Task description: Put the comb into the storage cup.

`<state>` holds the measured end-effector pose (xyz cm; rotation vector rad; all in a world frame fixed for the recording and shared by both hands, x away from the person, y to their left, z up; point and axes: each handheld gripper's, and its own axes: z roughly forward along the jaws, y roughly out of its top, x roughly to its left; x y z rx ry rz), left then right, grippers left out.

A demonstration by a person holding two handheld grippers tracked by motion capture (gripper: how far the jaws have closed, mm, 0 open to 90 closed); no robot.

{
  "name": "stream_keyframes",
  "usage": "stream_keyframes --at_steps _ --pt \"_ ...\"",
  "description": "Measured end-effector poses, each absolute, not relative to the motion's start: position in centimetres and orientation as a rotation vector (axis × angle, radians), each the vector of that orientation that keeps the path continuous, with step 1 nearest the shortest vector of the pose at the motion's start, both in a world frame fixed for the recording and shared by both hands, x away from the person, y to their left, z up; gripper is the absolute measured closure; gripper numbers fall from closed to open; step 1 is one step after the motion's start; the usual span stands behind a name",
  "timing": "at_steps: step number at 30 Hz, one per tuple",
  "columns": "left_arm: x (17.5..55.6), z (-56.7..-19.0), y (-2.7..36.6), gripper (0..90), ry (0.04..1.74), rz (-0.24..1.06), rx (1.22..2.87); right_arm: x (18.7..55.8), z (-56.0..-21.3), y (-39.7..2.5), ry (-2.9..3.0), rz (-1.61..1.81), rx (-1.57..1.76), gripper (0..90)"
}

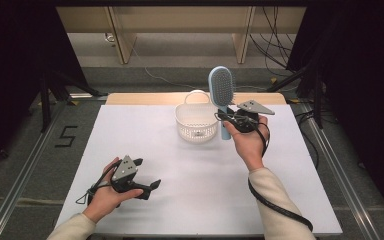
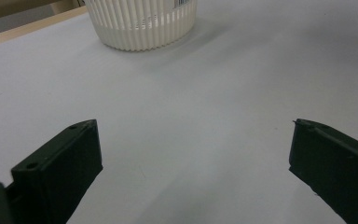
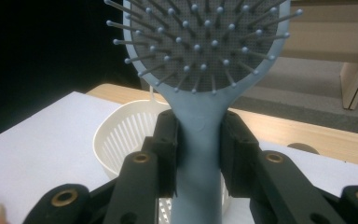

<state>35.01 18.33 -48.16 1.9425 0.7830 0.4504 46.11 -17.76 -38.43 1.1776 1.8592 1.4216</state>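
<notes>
A light blue hairbrush stands upright in the air, bristles facing me, just right of a white slatted basket. My right gripper is shut on its handle; in the right gripper view the jaws squeeze the hairbrush handle from both sides, with the basket rim behind and below. My left gripper rests low over the white table at the front left. It stands open, fingers wide apart with bare table between them, and the basket lies far ahead of it.
The white table top ends in a wooden strip at the back edge. Beyond it are wooden bench legs and loose cables on the floor. A metal rail runs along the left side.
</notes>
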Motion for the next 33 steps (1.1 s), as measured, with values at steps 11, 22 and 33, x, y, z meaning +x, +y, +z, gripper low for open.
stream_keyframes --at_steps 11,22,33 --pt "35.02 -48.21 18.29 1.7 0.784 0.447 1.942 46.22 -38.45 -17.63 1.860 1.425 1.180 70.7" --pt "35.00 -48.20 18.22 1.7 0.784 0.446 1.941 46.53 -38.28 -17.42 1.853 1.435 1.184 70.8" --pt "34.98 -48.18 18.19 1.7 0.782 0.446 1.941 46.64 -37.92 -17.09 1.850 1.441 1.178 70.7"
